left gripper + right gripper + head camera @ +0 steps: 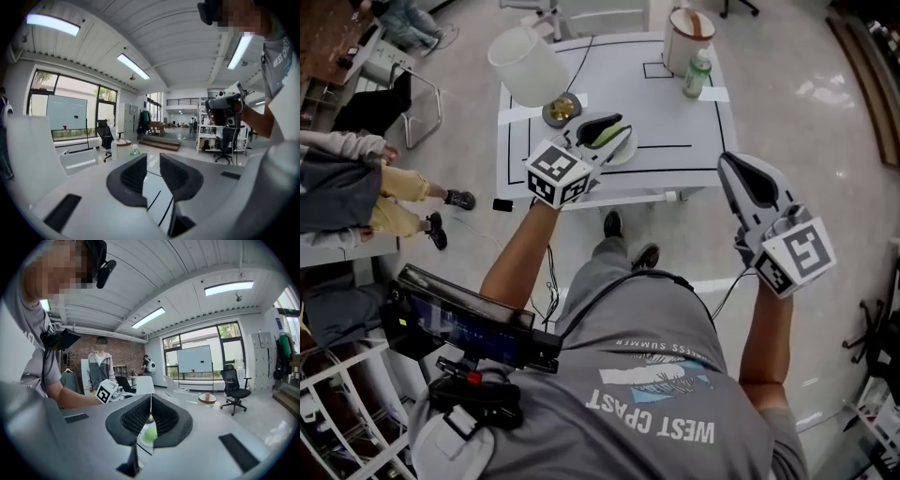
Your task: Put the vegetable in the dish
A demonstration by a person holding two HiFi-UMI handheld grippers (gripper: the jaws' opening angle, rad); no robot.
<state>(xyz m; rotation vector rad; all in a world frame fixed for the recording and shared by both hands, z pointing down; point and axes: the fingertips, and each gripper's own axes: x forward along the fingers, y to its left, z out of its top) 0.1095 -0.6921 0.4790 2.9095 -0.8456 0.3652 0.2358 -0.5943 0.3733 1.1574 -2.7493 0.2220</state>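
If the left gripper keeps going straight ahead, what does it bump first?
Probably the table, which shows through the left gripper's gap. The bottle stands farther on, slightly left. Depth is hard to judge.

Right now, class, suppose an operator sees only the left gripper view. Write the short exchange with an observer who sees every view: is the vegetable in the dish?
Operator: My left gripper looks empty. Is the job done?
Observer: The green vegetable lies on the white plate; in the head view your gripper partly covers that plate.
Operator: Does the right gripper hold anything?
Observer: No. Its jaws are together, with nothing between them.
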